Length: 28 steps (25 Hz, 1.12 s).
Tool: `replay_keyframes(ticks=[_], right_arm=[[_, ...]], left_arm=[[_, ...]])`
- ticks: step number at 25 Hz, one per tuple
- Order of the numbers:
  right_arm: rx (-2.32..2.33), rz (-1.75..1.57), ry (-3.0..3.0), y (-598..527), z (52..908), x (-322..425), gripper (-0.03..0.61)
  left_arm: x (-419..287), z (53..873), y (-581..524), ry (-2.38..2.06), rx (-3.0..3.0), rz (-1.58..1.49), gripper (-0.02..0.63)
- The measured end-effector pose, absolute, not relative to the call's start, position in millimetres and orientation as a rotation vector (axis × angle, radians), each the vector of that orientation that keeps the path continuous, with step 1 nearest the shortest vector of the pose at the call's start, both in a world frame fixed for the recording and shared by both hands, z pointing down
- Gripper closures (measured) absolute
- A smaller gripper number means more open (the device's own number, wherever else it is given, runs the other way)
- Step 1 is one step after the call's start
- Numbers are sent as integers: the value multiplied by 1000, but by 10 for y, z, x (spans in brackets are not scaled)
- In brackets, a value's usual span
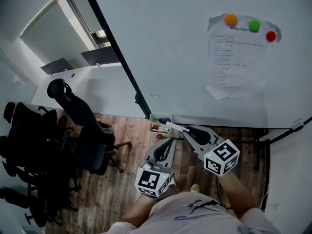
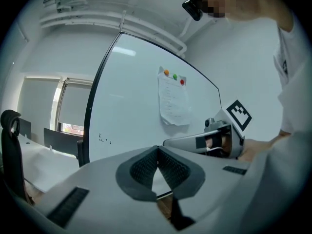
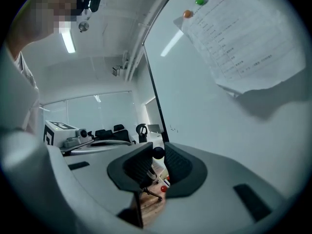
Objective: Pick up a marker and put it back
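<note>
While the head view shows the marker (image 1: 175,127) as a white stick in the right gripper (image 1: 189,133), just beside the tray (image 1: 153,117) under the whiteboard (image 1: 195,72), the right gripper view shows only its round black end (image 3: 158,153), pinched between the pads. The left gripper (image 2: 158,150) has its jaws pressed together on nothing.

Whiteboard (image 1: 195,57) with a paper sheet (image 1: 236,62) under three coloured magnets (image 1: 254,25); black office chairs (image 1: 73,130) on wooden floor (image 1: 124,128)
</note>
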State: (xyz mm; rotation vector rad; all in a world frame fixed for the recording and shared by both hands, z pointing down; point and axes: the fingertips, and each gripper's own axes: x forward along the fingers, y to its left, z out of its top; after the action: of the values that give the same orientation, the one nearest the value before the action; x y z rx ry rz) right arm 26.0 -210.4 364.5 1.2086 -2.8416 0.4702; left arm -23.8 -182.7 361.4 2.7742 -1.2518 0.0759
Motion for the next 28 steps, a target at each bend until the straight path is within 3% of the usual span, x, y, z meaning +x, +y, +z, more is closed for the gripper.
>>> replay_keyframes(ticks=[28], right_arm=[[1113, 404, -2899, -1637, 3513, 512, 499]], left_arm=[[38, 3515, -1356, -1372, 2725, 38, 601]])
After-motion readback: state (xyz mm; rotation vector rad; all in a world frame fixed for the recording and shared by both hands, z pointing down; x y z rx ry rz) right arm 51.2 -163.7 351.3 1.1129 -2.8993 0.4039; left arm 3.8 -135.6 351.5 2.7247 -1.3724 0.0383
